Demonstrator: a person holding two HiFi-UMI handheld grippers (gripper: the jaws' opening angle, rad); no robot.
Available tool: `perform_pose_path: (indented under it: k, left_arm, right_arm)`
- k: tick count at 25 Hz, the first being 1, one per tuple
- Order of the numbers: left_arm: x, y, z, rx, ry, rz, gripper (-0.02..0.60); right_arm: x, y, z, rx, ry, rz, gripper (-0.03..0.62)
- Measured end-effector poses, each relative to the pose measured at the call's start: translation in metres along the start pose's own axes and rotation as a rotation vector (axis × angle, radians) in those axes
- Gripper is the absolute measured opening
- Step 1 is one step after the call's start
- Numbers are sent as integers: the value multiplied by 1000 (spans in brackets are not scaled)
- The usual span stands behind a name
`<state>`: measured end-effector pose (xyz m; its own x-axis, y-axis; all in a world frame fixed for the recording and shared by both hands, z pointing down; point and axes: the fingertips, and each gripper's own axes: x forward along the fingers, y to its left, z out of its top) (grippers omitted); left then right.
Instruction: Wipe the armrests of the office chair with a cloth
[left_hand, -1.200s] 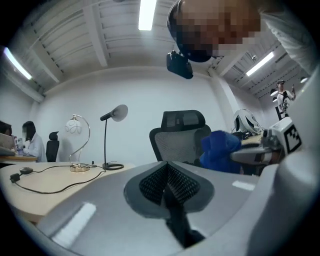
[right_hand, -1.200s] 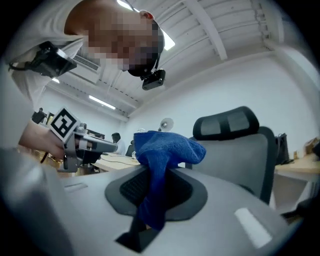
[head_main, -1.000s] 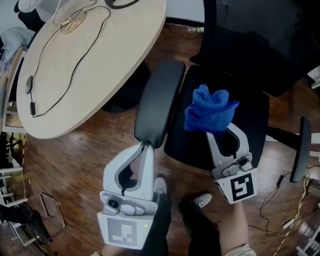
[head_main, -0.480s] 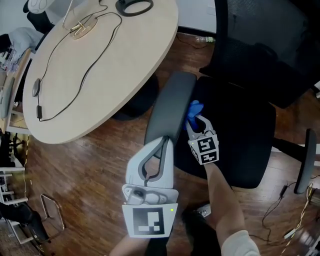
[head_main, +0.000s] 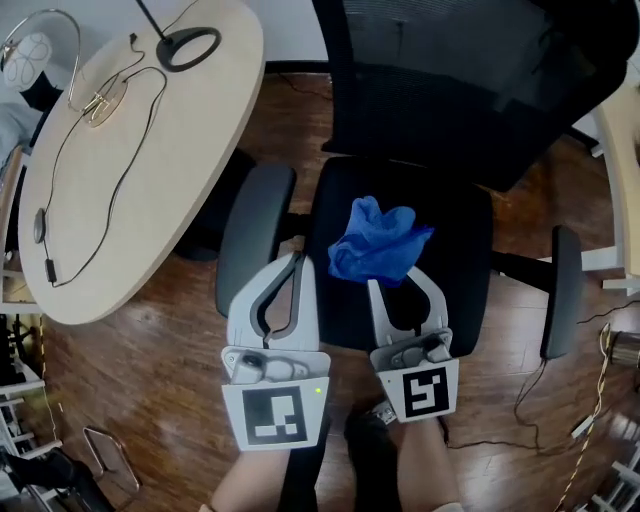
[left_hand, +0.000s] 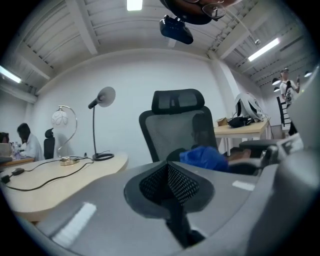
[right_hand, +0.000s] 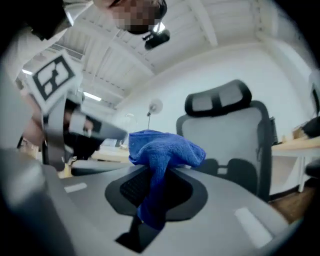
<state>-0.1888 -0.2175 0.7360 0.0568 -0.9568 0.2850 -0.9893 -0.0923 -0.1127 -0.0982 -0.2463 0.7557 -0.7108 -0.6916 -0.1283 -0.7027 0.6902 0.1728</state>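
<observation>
Held side by side low in the head view, both pointing forward, away from the body. Left tool (head_main: 296, 262): jaws pressed together, nothing between them. Right tool (head_main: 393, 283): jaws clamped on a bunched blue cloth (head_main: 377, 243), folds spilling past the tips. Bare forearms (head_main: 420, 470) trailing behind each tool.

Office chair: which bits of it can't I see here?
- Underside of the chair: head view, hidden beneath the seat.
- Top of the backrest: head view, cut off by the upper edge.
- Seat front: head view, partly covered by the left gripper, right gripper and blue cloth.
</observation>
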Motion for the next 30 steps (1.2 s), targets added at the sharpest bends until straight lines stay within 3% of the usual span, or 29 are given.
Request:
perform_pose_path:
  k: [2,5,7,9,13,15,17,21,26,28,30]
  left_arm:
    - [10,-27,18,28,-28,-73,66]
    - [21,-76,45,73,-52,-183,66]
    - [30,-113,61,103,-62,-248,66]
    - [38,-151,71,126,-72,-307,66]
    - [53,-201,62,154,-106,-414,66]
    - [57,-213,47,178,-112,-442,66]
    - [62,-219,27,188,-102,-464,66]
    - [79,-210,-23,208,-78,-474,66]
    - [92,-198,-63,189,-52,-459,67]
    - [91,-194,-68,175,-35,-453,67]
    - [93,-189,-68,155,-36,-440,67]
  right_arm:
    - [-28,-31,67,-68,-154,-111,75]
    - [-83,-87,90,-45,-147,-344,75]
    - [-126,-126,73,33,-84,-523,75]
    - [-162,-154,56,57,-47,-647,75]
    - [-197,-183,-20,25,25,-779,75]
    - [-200,-196,-74,99,84,-847,75]
    - [-203,-210,-116,121,142,-889,74]
    - [-204,-249,-184,182,108,-993,74]
    - [-196,-253,-342,442,426,-943,75]
    - [-197,-251,-352,484,436,-932,74]
    - [-185,-245,-328,447,378,-880,74]
